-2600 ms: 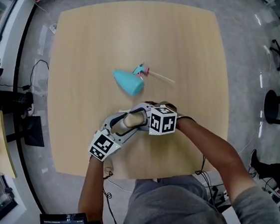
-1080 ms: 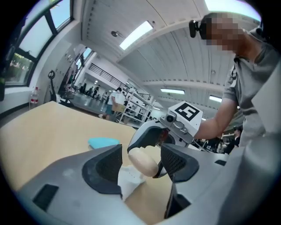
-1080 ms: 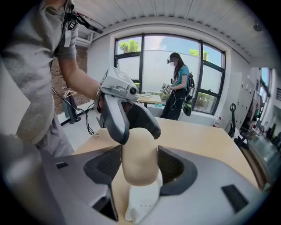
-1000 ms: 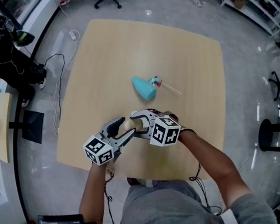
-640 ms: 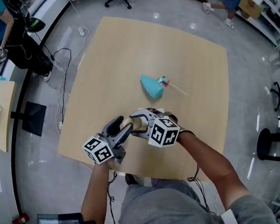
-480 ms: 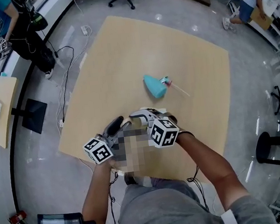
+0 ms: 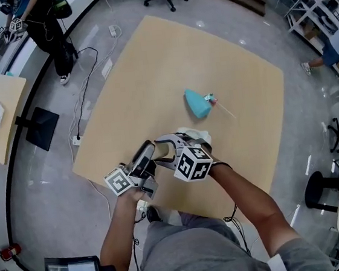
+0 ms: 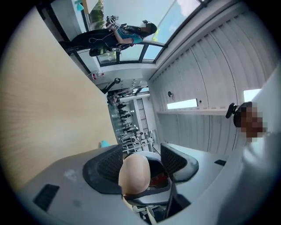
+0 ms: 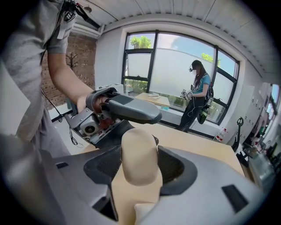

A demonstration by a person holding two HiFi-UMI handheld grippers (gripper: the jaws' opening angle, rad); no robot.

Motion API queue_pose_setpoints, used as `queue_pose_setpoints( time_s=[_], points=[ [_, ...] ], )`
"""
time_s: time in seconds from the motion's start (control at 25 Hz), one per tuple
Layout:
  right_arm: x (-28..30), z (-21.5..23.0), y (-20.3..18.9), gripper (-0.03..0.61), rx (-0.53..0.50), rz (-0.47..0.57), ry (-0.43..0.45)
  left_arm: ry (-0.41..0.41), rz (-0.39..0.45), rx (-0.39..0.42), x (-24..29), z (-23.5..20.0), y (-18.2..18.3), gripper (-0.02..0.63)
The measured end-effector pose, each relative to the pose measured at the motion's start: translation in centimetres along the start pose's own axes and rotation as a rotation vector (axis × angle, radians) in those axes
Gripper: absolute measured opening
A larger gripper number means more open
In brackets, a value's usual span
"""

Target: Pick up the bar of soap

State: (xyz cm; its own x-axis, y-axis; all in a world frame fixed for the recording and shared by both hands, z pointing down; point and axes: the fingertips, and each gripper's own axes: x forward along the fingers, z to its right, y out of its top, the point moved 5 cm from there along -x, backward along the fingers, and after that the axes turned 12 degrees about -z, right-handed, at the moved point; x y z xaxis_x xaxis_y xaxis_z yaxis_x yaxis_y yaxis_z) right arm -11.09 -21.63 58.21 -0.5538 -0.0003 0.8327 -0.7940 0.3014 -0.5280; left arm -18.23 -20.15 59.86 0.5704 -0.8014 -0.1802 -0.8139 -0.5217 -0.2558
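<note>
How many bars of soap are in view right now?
1. The bar of soap is clamped in the right gripper, its far end between the open jaws of the left gripper.

Showing pale beige on the bar of soap (image 9: 139, 149) at lower centre. Wearing grey shells and black dimpled pads on the left hand-held gripper (image 8: 140, 161) and right hand-held gripper (image 9: 140, 159). Carrying black-and-white squares on the marker cube (image 7: 192, 162). Glowing light wood-grain across the worktop (image 7: 167, 59). Standing out teal on the small object (image 7: 197, 103), above centre.

The pale wooden table (image 7: 149, 61) offers open passage over its far and left parts. Near its middle a teal wedge-shaped object (image 7: 197, 104) and a thin stick (image 7: 226, 111) obstruct; a crumpled white cloth (image 7: 197, 136) lies beside the right gripper (image 9: 139, 165).
</note>
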Motion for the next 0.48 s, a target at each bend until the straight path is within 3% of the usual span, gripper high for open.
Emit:
queue_pose_setpoints(
  time_s=[0.48],
  points=[
    [2.8,-2.1,2.3,0.261,-0.046,-0.016,0.039,0.011,0.089,-0.051,-4.1,-0.3,0.3,0.253]
  ],
)
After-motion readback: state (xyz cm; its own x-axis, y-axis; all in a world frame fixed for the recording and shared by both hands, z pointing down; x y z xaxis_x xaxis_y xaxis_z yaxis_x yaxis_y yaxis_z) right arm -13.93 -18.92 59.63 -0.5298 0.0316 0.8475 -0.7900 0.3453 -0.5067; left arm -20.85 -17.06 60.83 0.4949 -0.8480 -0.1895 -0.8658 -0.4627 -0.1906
